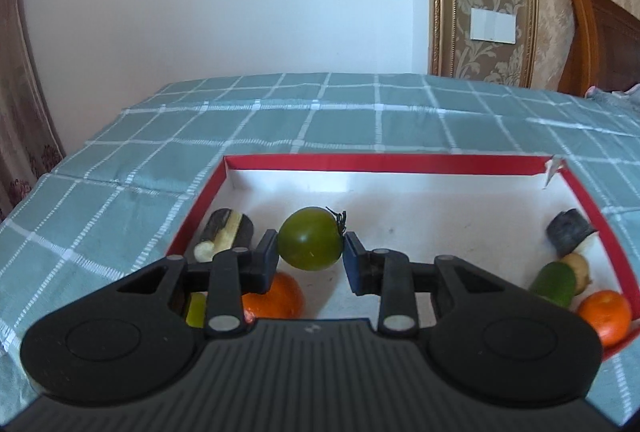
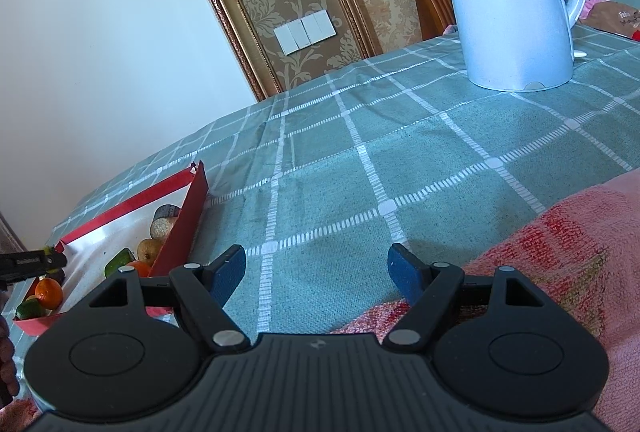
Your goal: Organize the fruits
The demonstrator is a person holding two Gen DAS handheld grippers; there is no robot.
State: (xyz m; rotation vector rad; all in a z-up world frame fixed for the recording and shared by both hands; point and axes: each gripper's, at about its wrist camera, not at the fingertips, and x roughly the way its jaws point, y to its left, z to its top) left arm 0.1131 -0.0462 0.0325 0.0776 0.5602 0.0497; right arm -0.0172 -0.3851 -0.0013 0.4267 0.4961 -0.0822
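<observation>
In the left wrist view my left gripper (image 1: 310, 252) is shut on a green tomato (image 1: 310, 239) and holds it over the red-rimmed white box (image 1: 384, 165). Below it in the box lie an orange (image 1: 276, 296), a yellow-green fruit (image 1: 195, 309) and a dark cut eggplant piece (image 1: 226, 234). At the box's right end lie a dark piece (image 1: 570, 232), a green fruit (image 1: 554, 283), a tan fruit (image 1: 580, 270) and another orange (image 1: 606, 317). My right gripper (image 2: 318, 272) is open and empty over the tablecloth, right of the box (image 2: 186, 220).
A teal checked tablecloth (image 2: 360, 152) covers the table. A white electric kettle (image 2: 516, 0) stands at the far right. A pink towel (image 2: 560, 252) lies at the near right under my right gripper. A wall stands behind the table.
</observation>
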